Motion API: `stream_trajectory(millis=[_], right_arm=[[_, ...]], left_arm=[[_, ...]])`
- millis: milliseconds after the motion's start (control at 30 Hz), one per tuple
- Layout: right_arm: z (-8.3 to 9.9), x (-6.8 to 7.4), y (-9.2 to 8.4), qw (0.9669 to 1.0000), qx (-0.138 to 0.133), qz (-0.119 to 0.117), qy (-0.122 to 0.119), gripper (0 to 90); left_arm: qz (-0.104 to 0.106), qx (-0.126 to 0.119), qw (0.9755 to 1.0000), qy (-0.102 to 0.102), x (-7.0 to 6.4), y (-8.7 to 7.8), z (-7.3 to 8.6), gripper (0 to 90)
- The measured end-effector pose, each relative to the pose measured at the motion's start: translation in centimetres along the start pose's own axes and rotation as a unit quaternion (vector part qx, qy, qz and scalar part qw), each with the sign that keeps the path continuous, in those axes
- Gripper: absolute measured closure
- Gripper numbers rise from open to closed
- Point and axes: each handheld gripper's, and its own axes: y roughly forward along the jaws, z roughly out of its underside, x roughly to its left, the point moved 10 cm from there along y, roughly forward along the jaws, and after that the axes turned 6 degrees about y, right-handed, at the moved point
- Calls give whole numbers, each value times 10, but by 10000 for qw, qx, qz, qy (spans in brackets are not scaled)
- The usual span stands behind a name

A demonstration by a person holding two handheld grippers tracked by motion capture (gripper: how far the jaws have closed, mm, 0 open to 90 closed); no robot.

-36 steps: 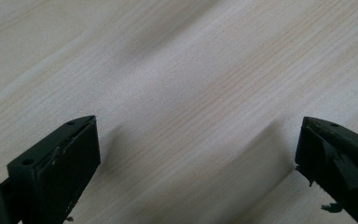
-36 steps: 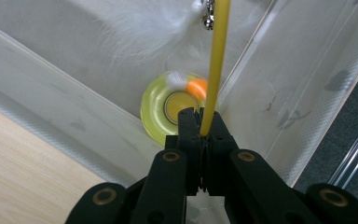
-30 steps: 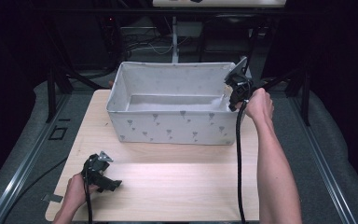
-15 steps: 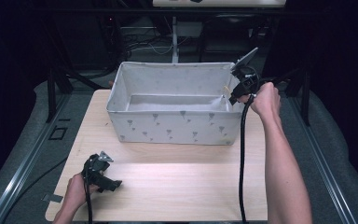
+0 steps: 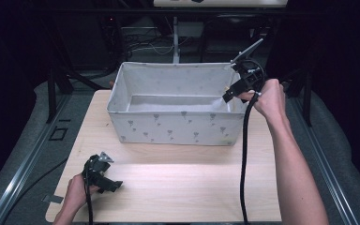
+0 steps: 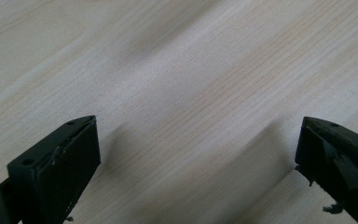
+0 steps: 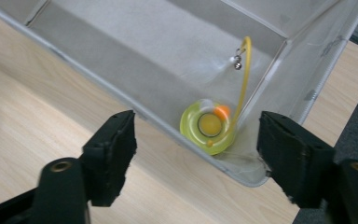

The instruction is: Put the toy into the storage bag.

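A yellow-green ring toy [image 7: 209,127] with an orange and yellow middle lies in a corner of the white fabric bin [image 7: 121,51]. A yellow cord [image 7: 245,79] with a small metal bell runs up from it. My right gripper [image 7: 198,135] hangs open above that corner, with nothing between its jaws. In the high view the right gripper [image 5: 230,93] is over the right end of the bin [image 5: 176,126], tilted down into it. My left gripper [image 5: 111,183] rests low at the table's front left. Its jaws stand wide open [image 6: 198,140] over bare wood.
The bin stands at the back middle of the light wooden table [image 5: 178,187]. Black cables trail from both grippers toward the front edge. Dark frame posts [image 5: 51,93] and floor cables surround the table.
My right gripper has drifted a little to the right and back over the bin's right end. The left gripper has stayed still.
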Motion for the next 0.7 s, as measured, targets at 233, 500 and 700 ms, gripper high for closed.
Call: stream_trajectory(millis=[233,500,700], right_arm=[[10,20,-7,9996,-58,-12,-266,146],[26,45,-4,9982,-119,-51,-588,99],[39,60,1,9968,-226,-90,-766,61]], left_arm=[[5,20,10000,5,-1,1,0,0],[-33,10,10000,17,0,0,0,0],[-24,2,10000,18,-1,1,0,0]])
